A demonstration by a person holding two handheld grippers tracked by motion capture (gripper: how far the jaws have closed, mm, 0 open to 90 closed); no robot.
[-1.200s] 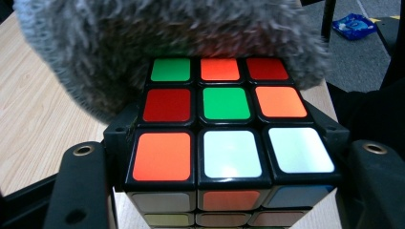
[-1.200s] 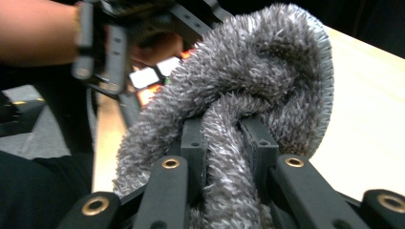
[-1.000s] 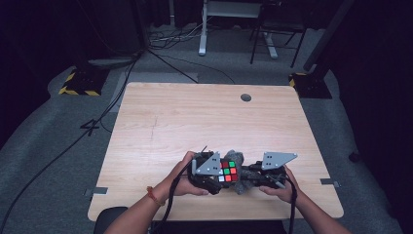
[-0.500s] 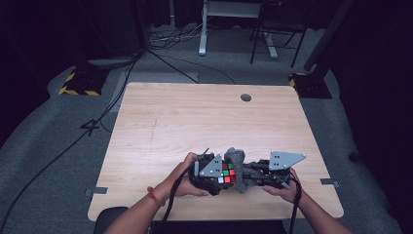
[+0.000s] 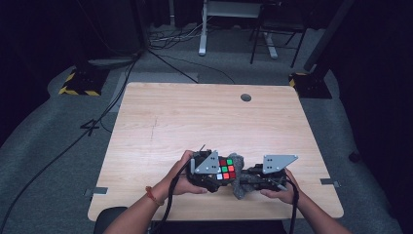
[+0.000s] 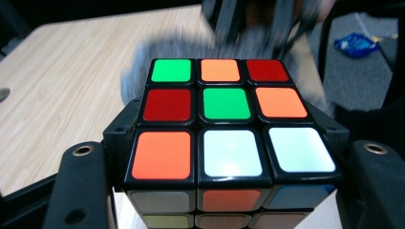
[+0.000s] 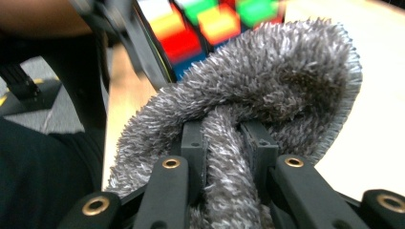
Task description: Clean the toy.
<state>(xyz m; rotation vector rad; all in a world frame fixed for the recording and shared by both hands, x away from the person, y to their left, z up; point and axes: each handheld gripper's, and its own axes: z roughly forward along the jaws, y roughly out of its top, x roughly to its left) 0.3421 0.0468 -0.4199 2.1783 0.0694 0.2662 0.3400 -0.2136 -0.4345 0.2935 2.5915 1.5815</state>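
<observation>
Near table (image 5: 195,112) edge: left tool (image 5: 214,174) clamps the puzzle cube (image 5: 226,168); right tool (image 5: 242,181) pinches a fold of grey shaggy cloth (image 7: 267,86) against the cube's right side. Wiping step, likely. Next: rub cloth across the faces, cube held steady.

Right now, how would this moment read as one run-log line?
left gripper: shut on puzzle cube | right gripper: shut on grey fluffy cloth | cloth against cube's side | stage: wiping cube, near table edge

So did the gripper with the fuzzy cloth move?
Yes. The right gripper holding the grey cloth slid a little toward the table's right edge, away from the cube.
</observation>
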